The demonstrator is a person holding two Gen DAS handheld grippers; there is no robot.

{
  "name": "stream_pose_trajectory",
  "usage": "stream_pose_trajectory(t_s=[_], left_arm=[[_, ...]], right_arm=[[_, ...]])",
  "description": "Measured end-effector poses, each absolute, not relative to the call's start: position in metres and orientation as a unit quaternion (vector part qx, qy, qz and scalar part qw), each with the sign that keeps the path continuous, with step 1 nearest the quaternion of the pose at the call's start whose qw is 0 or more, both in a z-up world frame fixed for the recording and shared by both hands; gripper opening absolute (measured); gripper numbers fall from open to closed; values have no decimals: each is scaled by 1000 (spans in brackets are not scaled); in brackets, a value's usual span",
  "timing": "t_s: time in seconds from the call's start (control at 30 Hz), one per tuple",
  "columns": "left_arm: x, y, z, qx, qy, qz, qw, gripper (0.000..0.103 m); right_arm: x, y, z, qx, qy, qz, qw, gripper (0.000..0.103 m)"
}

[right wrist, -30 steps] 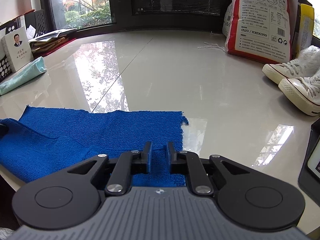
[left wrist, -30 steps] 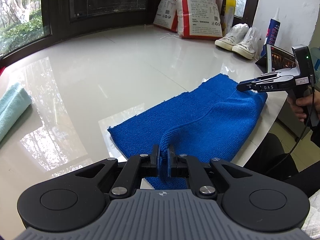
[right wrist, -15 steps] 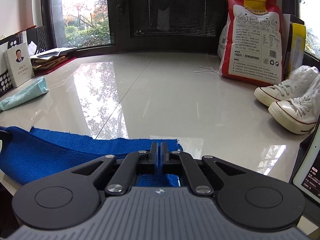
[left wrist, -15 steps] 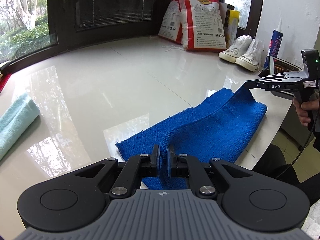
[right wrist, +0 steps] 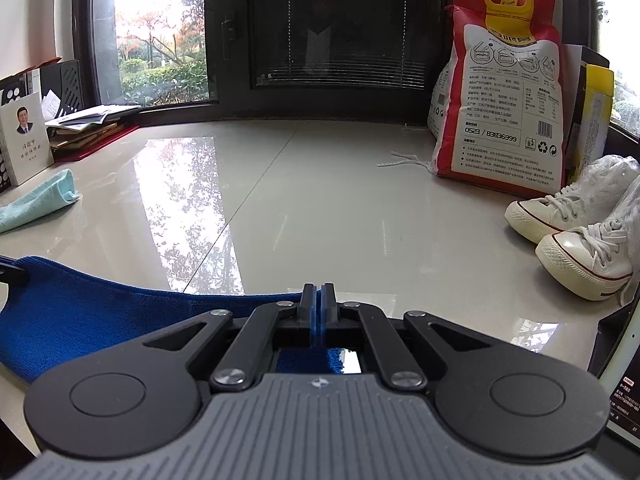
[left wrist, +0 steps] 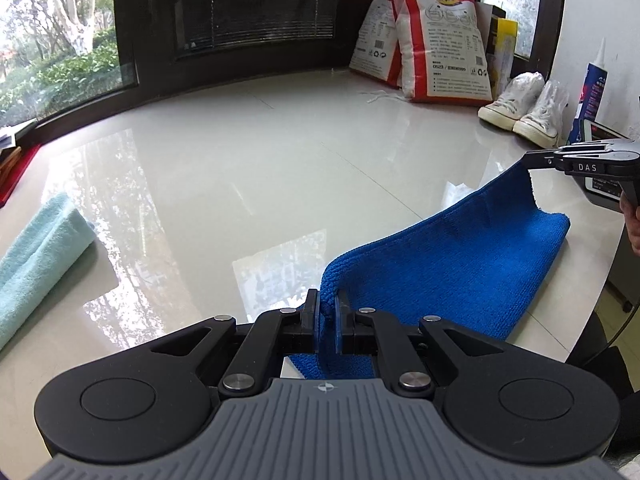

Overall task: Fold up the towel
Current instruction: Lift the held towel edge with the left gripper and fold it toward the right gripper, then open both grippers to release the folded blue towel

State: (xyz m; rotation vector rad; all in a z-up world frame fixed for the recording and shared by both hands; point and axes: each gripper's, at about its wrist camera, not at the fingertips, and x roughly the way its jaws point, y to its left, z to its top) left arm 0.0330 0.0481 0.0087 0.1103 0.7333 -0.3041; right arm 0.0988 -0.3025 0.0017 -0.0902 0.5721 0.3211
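I've got left gripper [left wrist: 328, 303] and right gripper [right wrist: 318, 300] each clamped on a blue towel [left wrist: 460, 264] corner, edge lifted taut for folding over.

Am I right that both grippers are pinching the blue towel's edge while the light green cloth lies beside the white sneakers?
Not quite: both grippers, left and right, do pinch the blue towel, but the right wrist view shows the light green cloth far from the white sneakers, by the book and papers.
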Motion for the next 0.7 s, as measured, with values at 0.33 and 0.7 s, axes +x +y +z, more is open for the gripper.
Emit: stream_pose_trajectory(t_s=[0.33, 0.7], left_arm=[[42, 52, -4, 53, 374, -143, 915, 11], [38, 62, 2, 46, 369, -116, 921, 37]], right_arm=[[114, -292, -11, -53, 296, 150, 942, 4], [109, -295, -5, -58, 286, 133, 947, 35]])
